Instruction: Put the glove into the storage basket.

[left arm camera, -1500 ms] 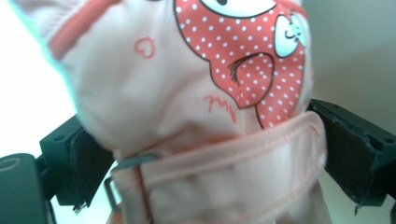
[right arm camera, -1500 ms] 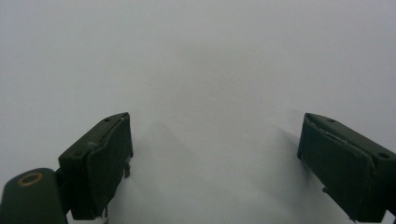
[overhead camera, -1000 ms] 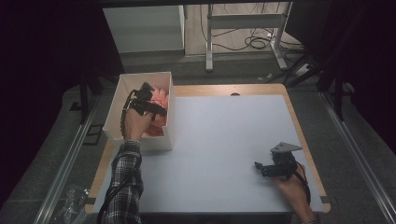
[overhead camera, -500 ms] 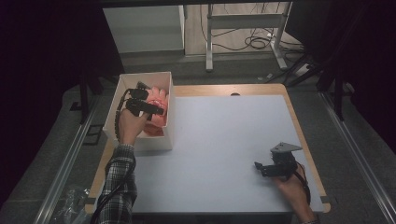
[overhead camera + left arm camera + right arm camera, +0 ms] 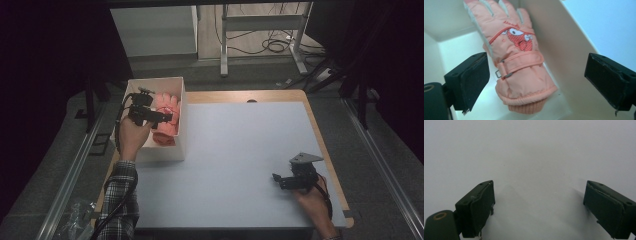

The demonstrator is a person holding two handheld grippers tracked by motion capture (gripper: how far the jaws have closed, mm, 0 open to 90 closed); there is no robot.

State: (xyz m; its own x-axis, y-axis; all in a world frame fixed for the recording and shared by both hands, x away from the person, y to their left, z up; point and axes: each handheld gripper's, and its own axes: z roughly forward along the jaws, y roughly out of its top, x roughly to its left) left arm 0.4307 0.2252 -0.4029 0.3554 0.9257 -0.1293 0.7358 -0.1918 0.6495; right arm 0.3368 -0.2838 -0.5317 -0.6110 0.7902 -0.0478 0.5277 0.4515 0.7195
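white table point(image 5: 235, 165) spanning the scene, bare at centre. white box point(image 5: 177, 90) at far left corner. pink glove point(image 5: 519, 60) lying inside box, against its right wall, cuff nearest camera. left gripper point(image 5: 167, 116) above glove, jaws spread wide, not touching. right gripper point(image 5: 276, 179) near right, resting low, jaws spread, holding nothing.

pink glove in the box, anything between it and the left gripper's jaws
Nothing visible. The left gripper hangs open over the white box, and the pink glove lies in plain sight between its spread jaws. The box's right wall runs close beside the glove, near the right jaw's path.
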